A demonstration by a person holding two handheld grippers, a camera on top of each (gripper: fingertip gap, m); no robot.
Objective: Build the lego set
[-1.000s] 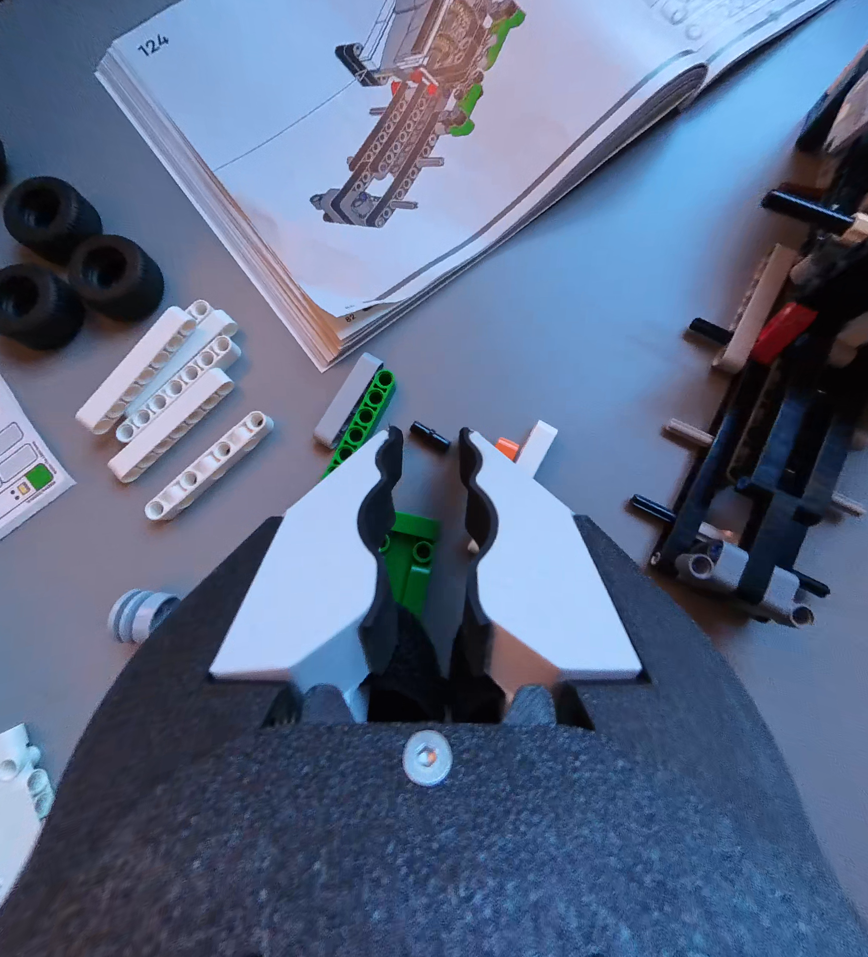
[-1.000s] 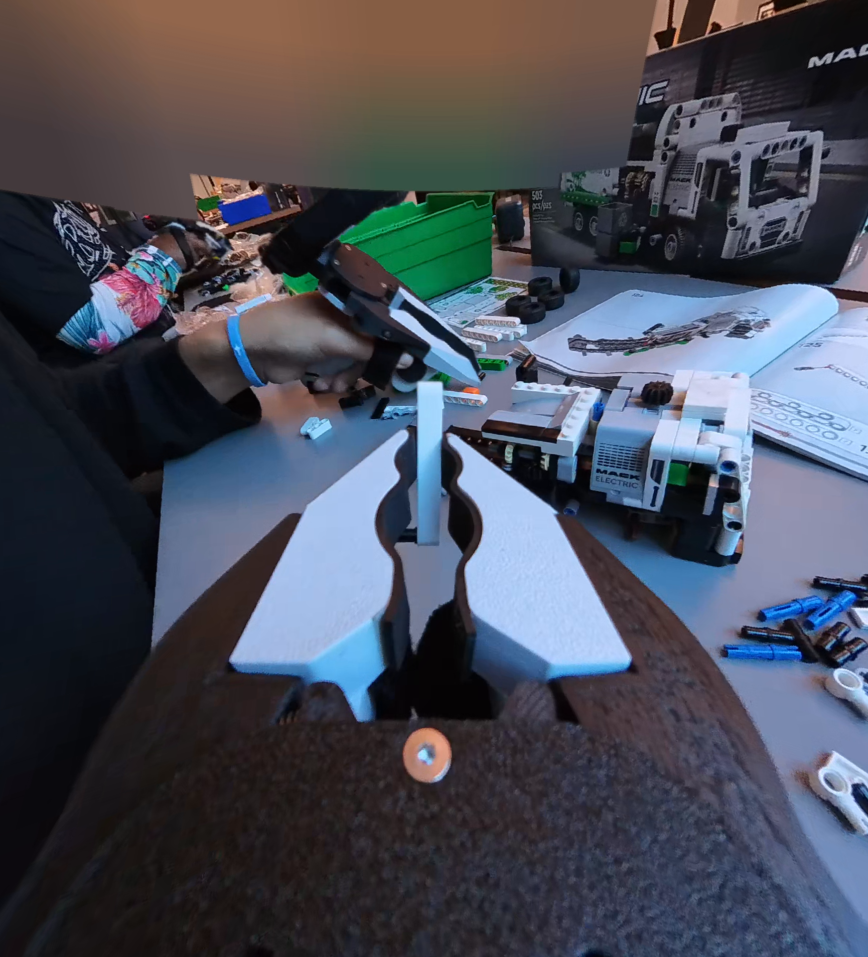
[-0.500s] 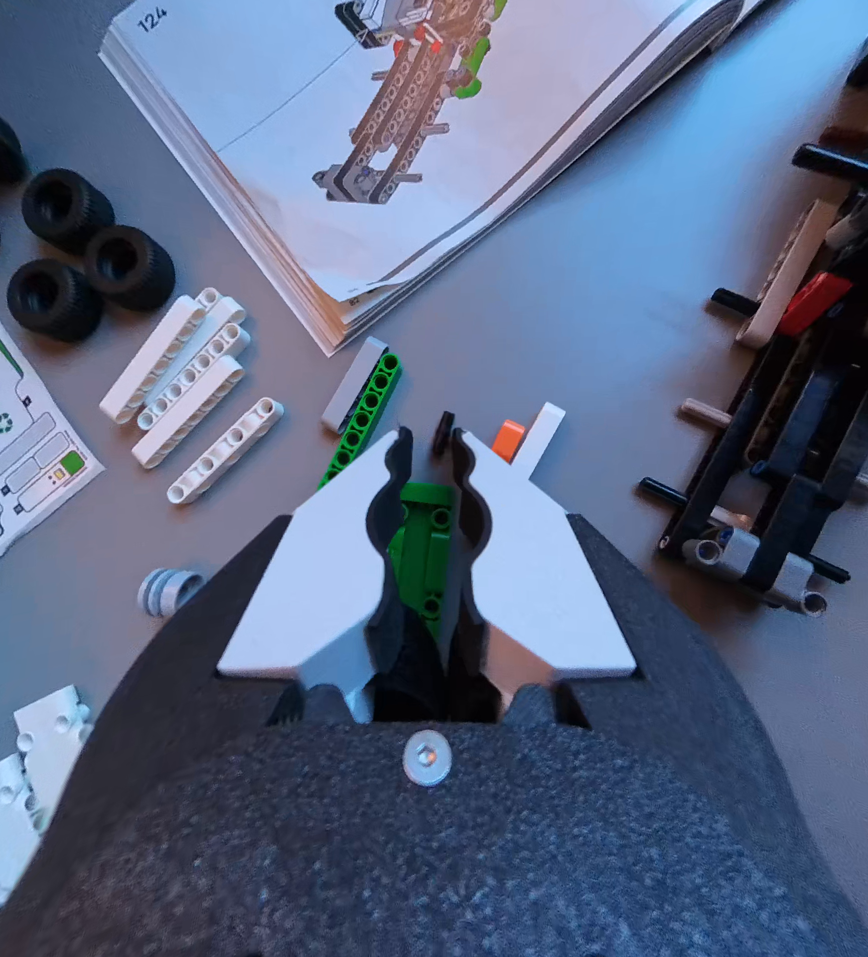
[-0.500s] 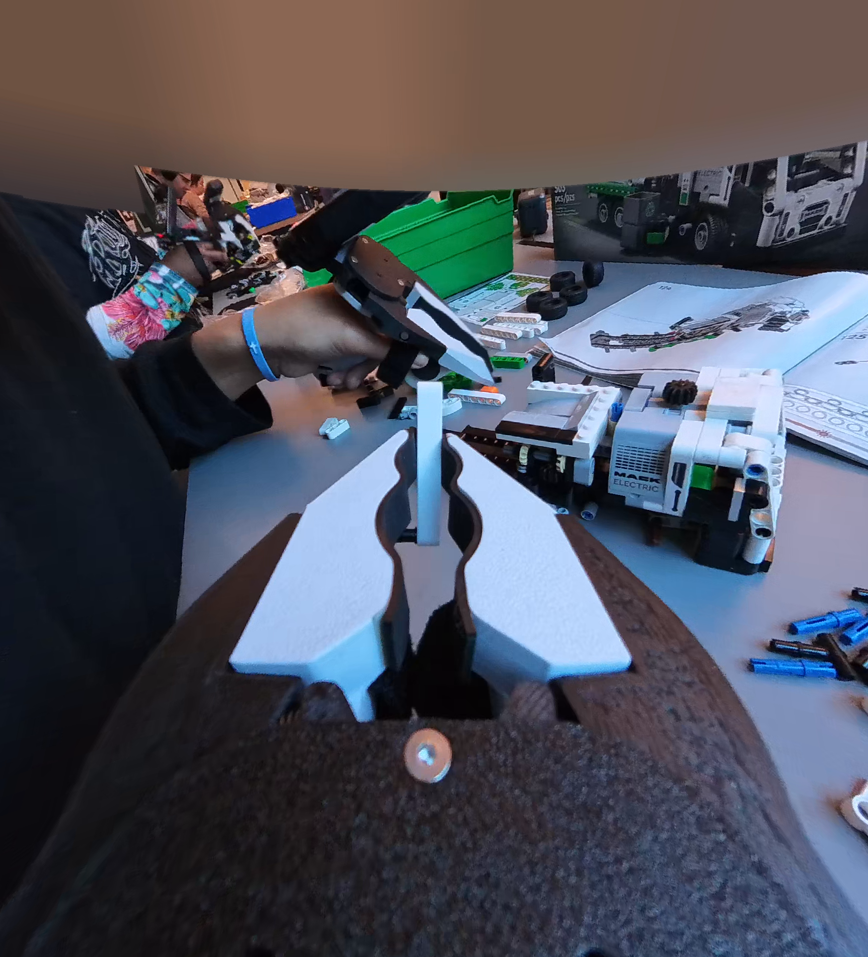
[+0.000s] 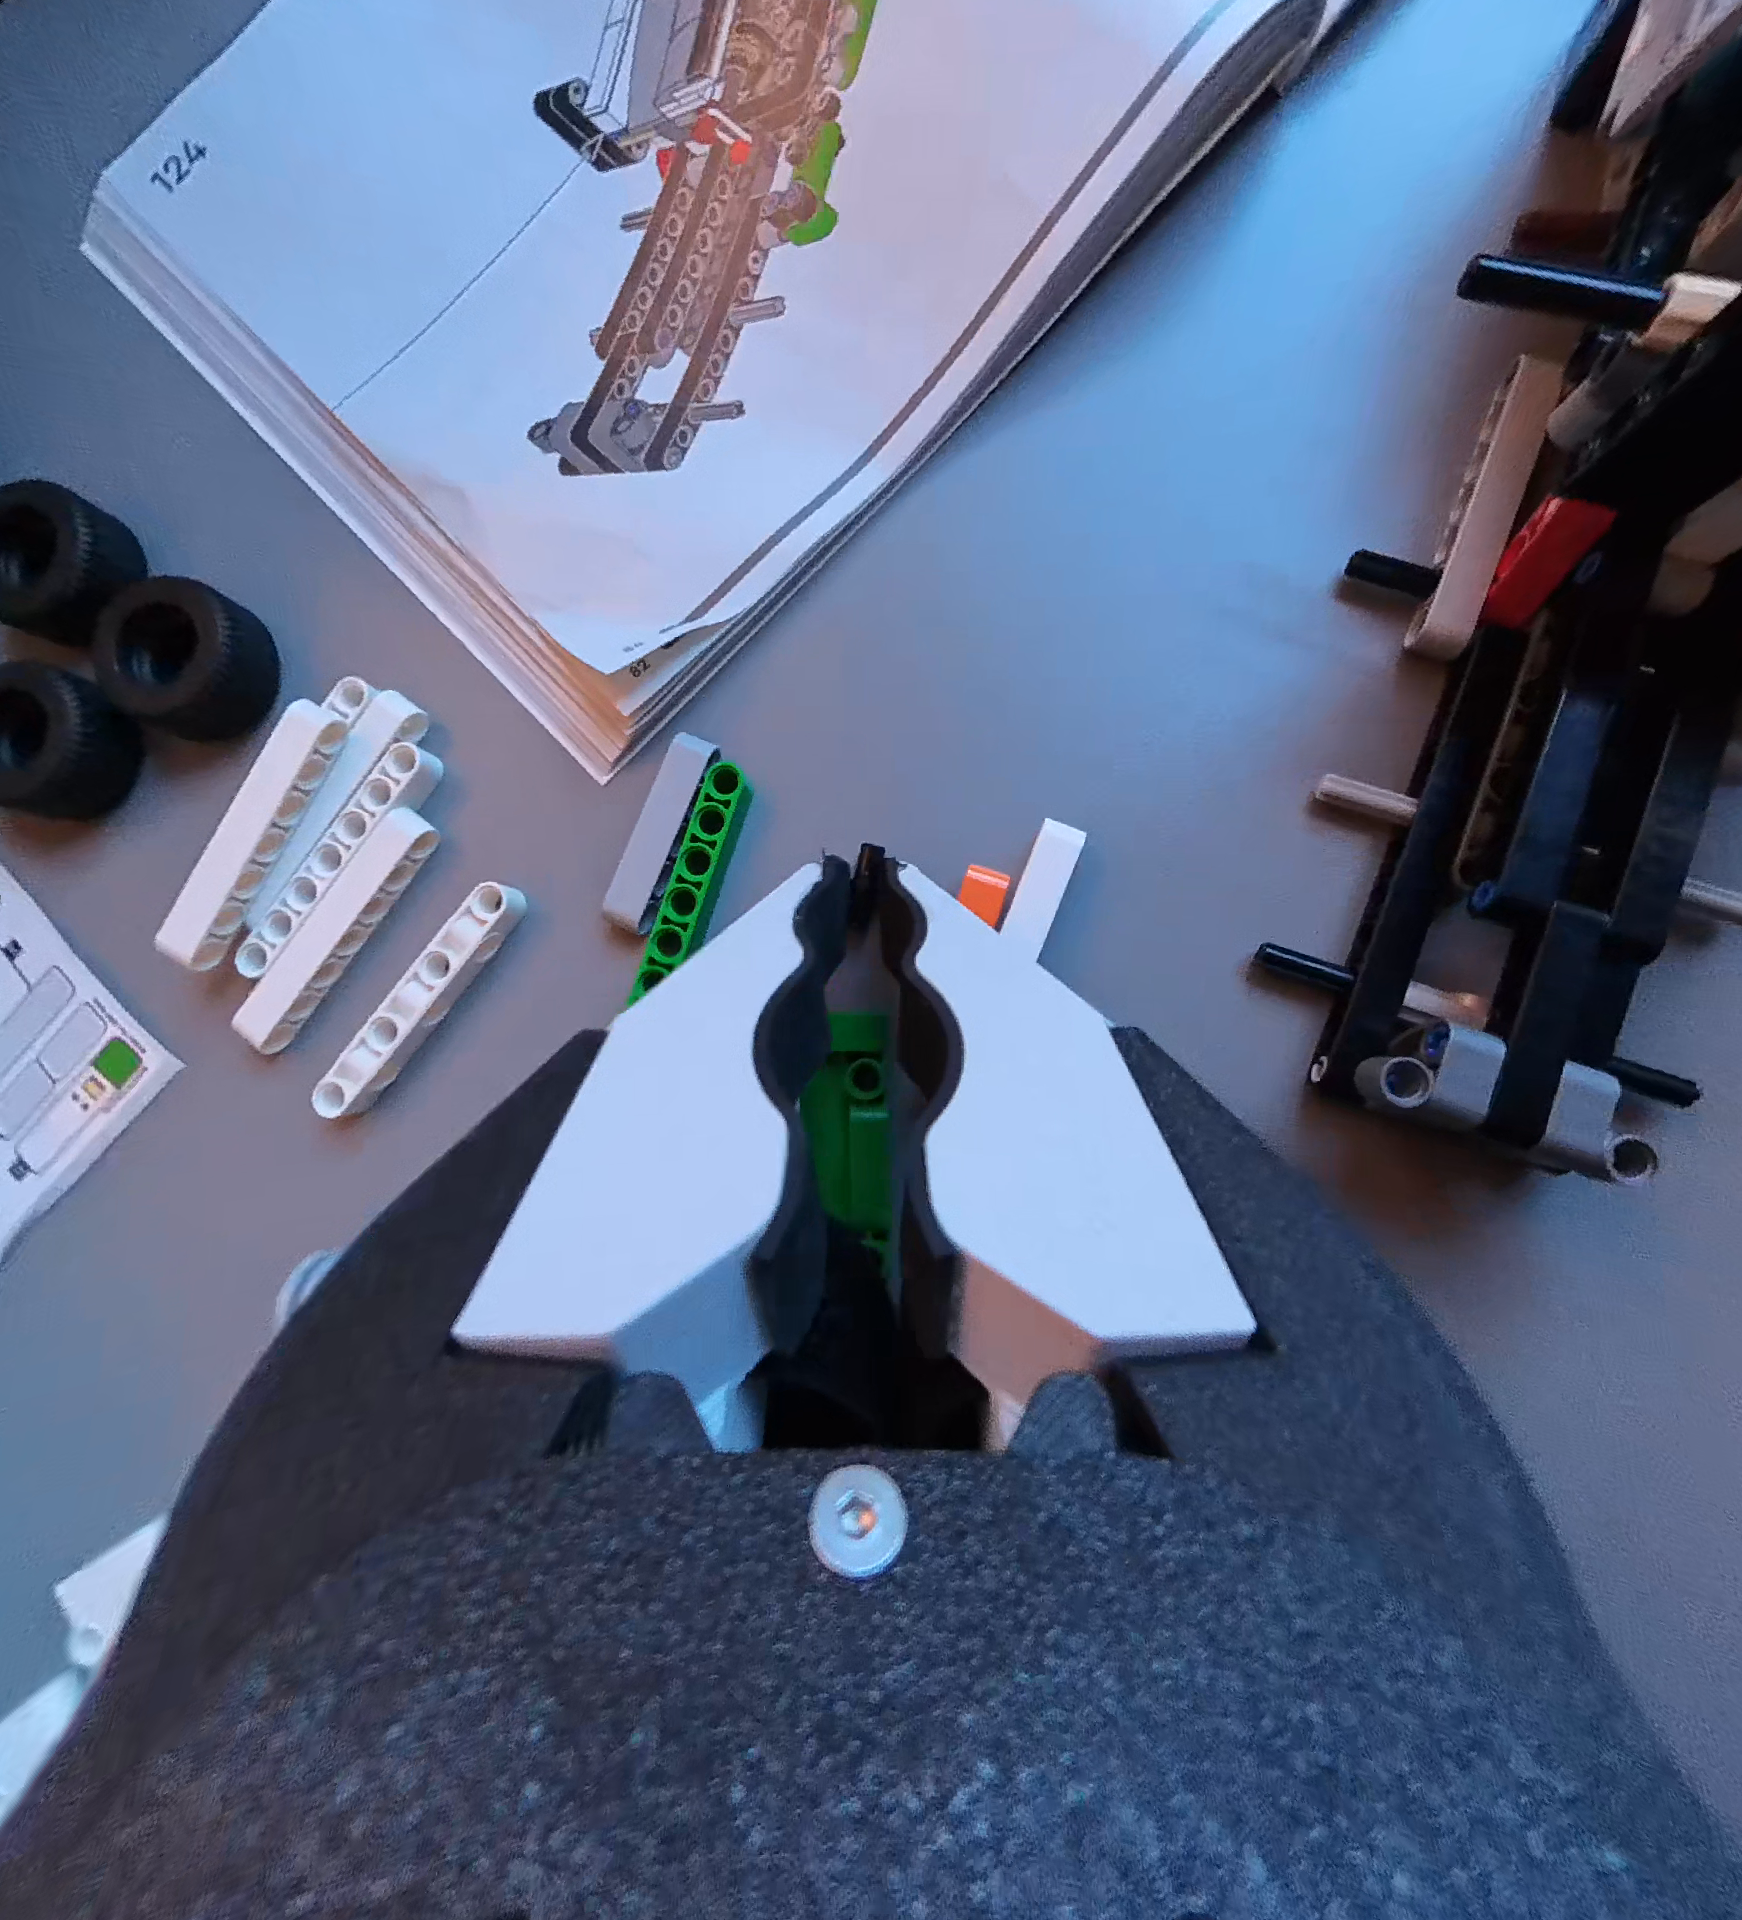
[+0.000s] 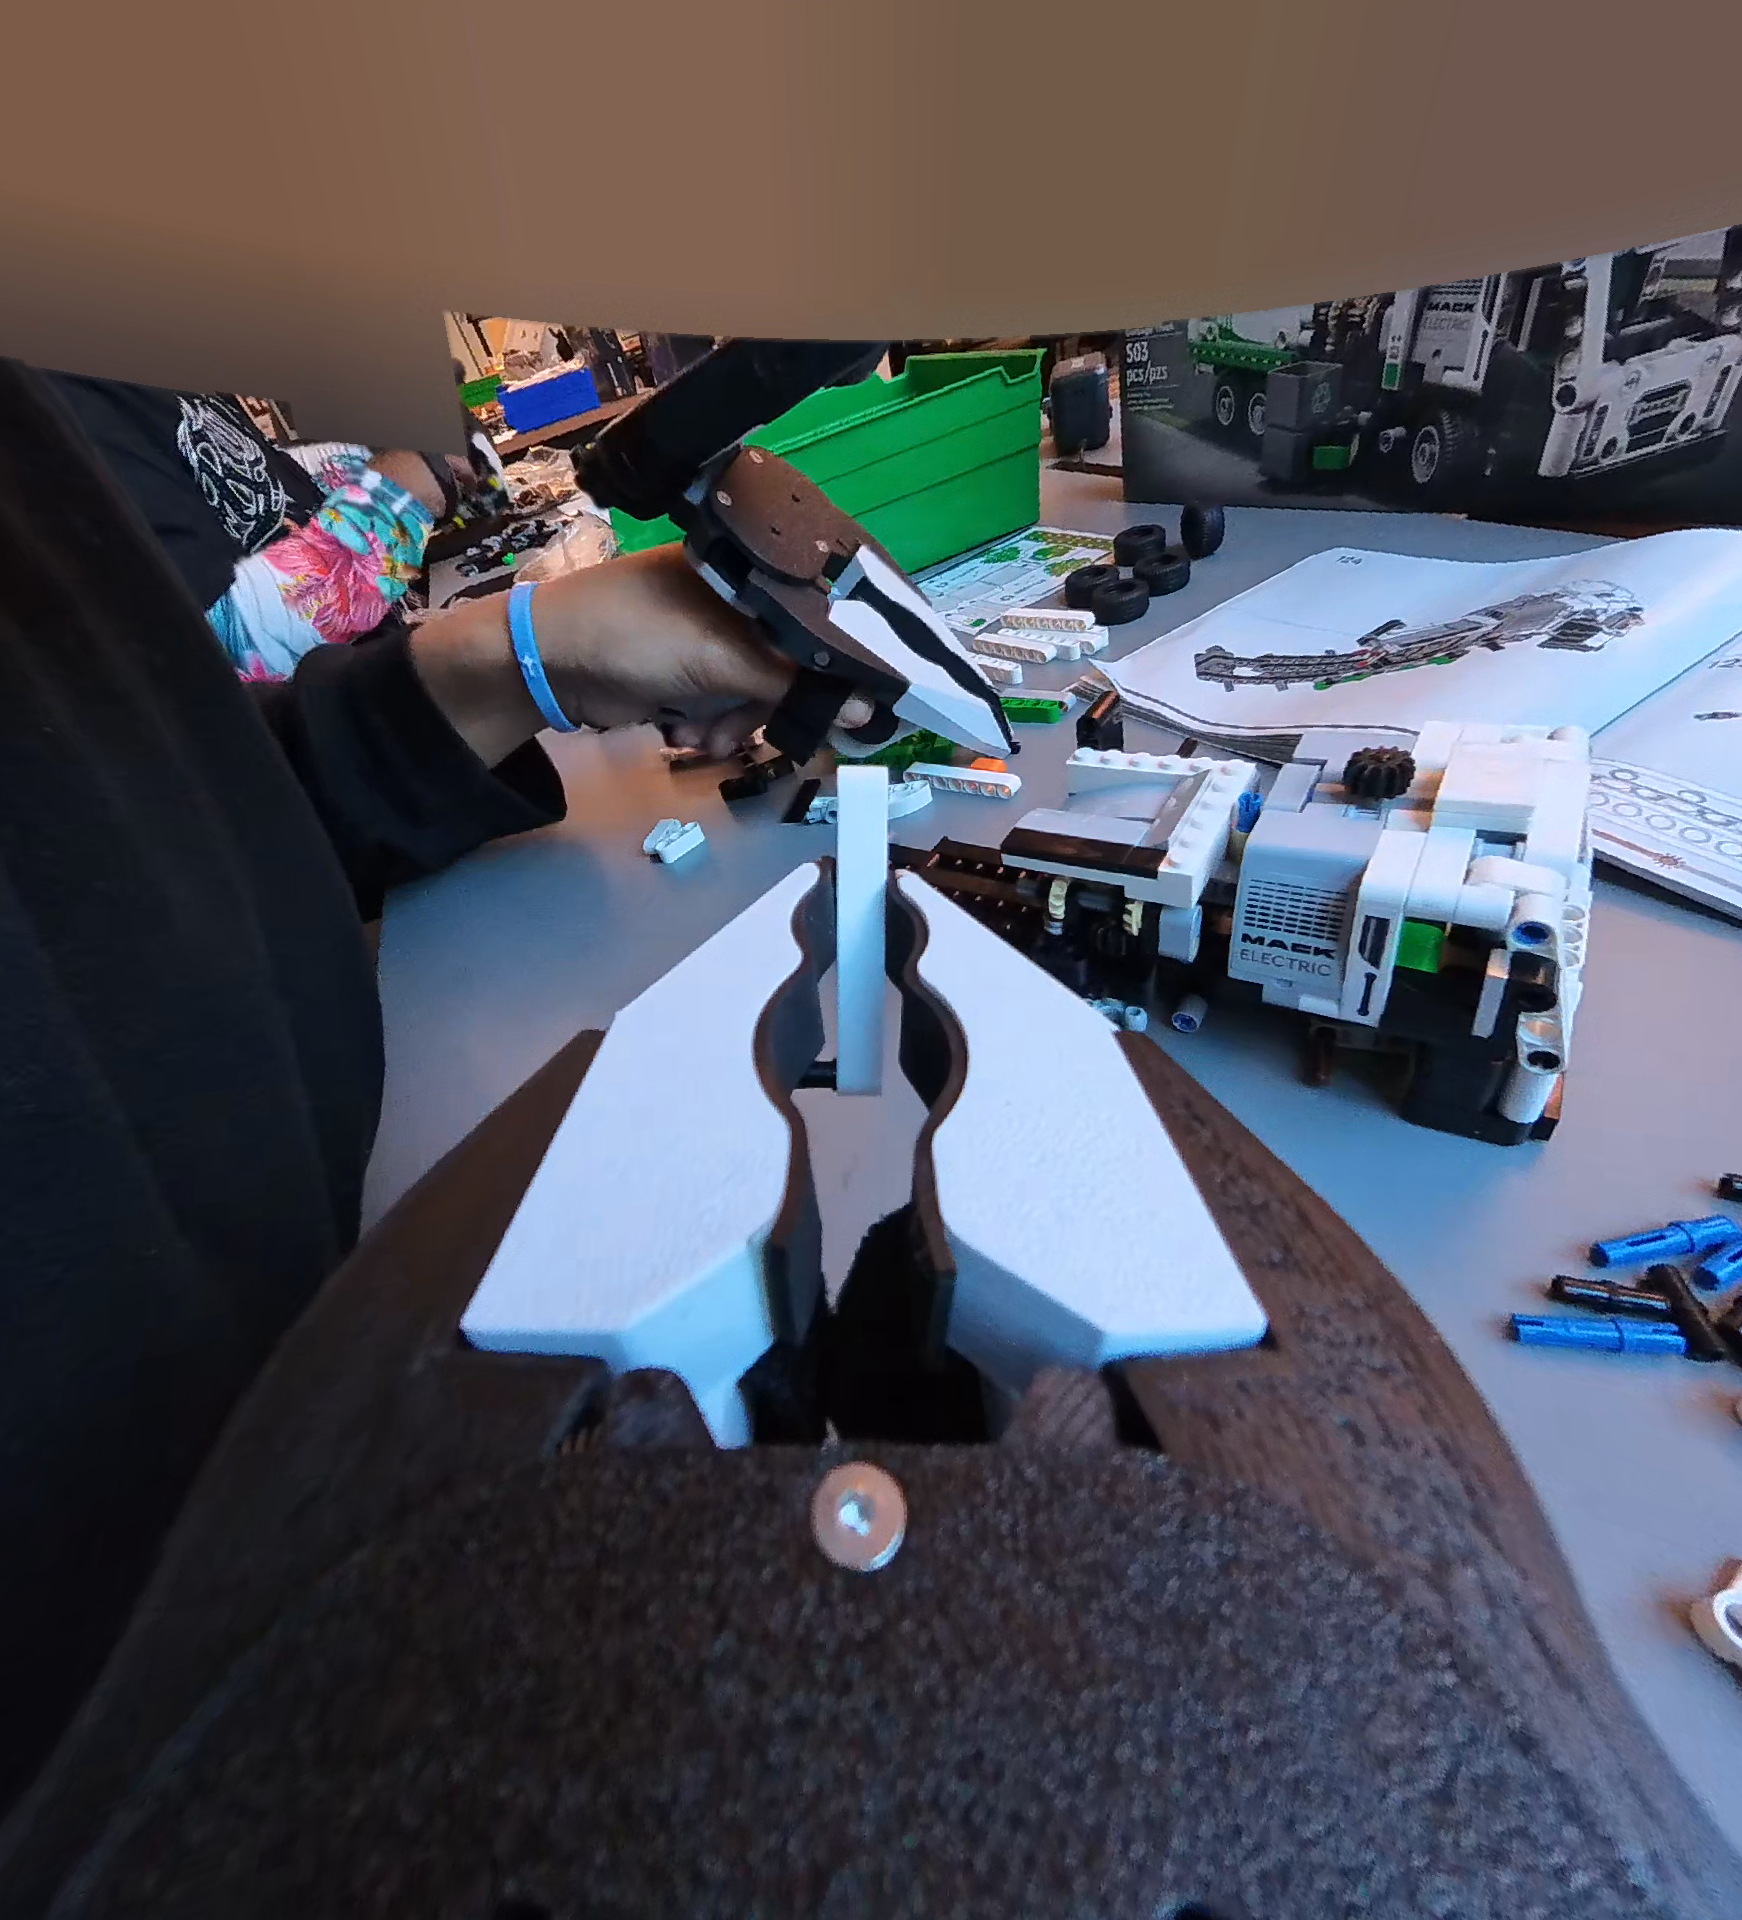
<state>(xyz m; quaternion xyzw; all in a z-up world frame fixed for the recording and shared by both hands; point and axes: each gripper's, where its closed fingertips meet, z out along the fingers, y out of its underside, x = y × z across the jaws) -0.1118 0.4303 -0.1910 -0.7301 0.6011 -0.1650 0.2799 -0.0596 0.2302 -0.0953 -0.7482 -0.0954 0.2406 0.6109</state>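
My left gripper (image 5: 863,871) is shut on a small black pin (image 5: 866,894) at its tips, low over the grey table. A green piece (image 5: 851,1127) lies on the table under its fingers. My right gripper (image 6: 859,878) is shut on a flat white beam (image 6: 862,821) and holds it upright above the table. The half-built white and black truck (image 6: 1314,904) stands just right of it; its black chassis end (image 5: 1532,894) shows in the left wrist view. The left gripper (image 6: 992,732), held by a hand, shows beyond the white beam.
An open instruction book (image 5: 586,343) lies ahead. White beams (image 5: 327,873), black tyres (image 5: 108,644), a green beam (image 5: 698,883), a grey beam (image 5: 661,831) and an orange piece (image 5: 986,894) lie around. Blue and black pins (image 6: 1677,1278), a green bin (image 6: 908,447) and the set box (image 6: 1469,384) also show. Some 25 cm of space lies between my two pairs of fingers.
My left gripper moved forward over the black pin and closed its jaws on it. My right gripper kept hold of the white beam and shifted slightly.
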